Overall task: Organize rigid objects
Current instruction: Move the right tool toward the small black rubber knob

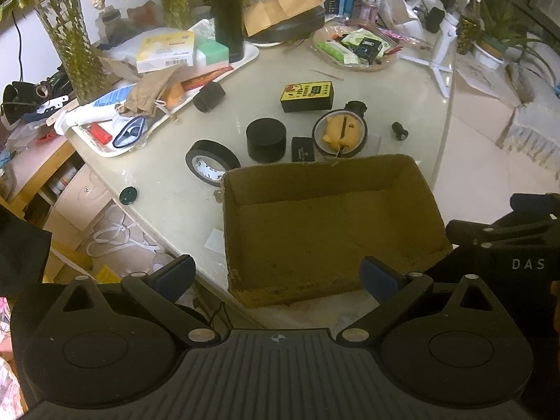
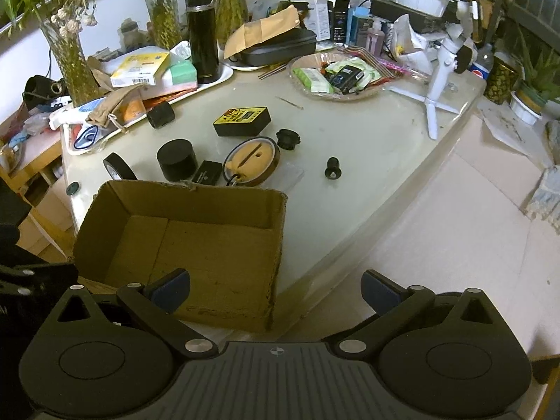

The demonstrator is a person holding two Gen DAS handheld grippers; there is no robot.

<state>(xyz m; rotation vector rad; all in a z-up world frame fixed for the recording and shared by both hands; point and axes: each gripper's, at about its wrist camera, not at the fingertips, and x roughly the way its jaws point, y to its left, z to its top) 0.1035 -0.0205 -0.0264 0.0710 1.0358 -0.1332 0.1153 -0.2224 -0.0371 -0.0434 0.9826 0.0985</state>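
Nothing has gone into the open brown cardboard box [image 1: 315, 231] so far: its floor shows bare in both wrist views, so by my reading the sorting has not begun. The box sits on the pale glossy tabletop [image 2: 367, 147] at its near edge, and every loose rigid thing lies beyond the box's far wall. Just behind that wall, from its left end to its right, are a roll of black tape [image 1: 211, 165] lying flat against the box's far left corner, a squat black cylindrical tin [image 1: 266, 139], a small flat black card-like case [image 1: 302, 149], and a round black-rimmed dish holding a yellow pig-shaped piece [image 1: 340, 133]. Farther back from the box are a yellow-topped black rectangular box [image 1: 307, 96], a black lens-like ring [image 2: 288, 139] and a black short tube lying on its side [image 1: 209, 96]; a small black knob [image 2: 331, 168] stands alone beyond the box's right corner, and a dark green round cap [image 1: 127, 195] lies to the box's left near the tabletop edge. The left tongs [image 1: 278, 274] hover over the near edge of the box, spread wide and holding nothing; the right tongs [image 2: 274, 285] hang over the box's near right corner, equally wide and empty. All nine items appear left to collect.
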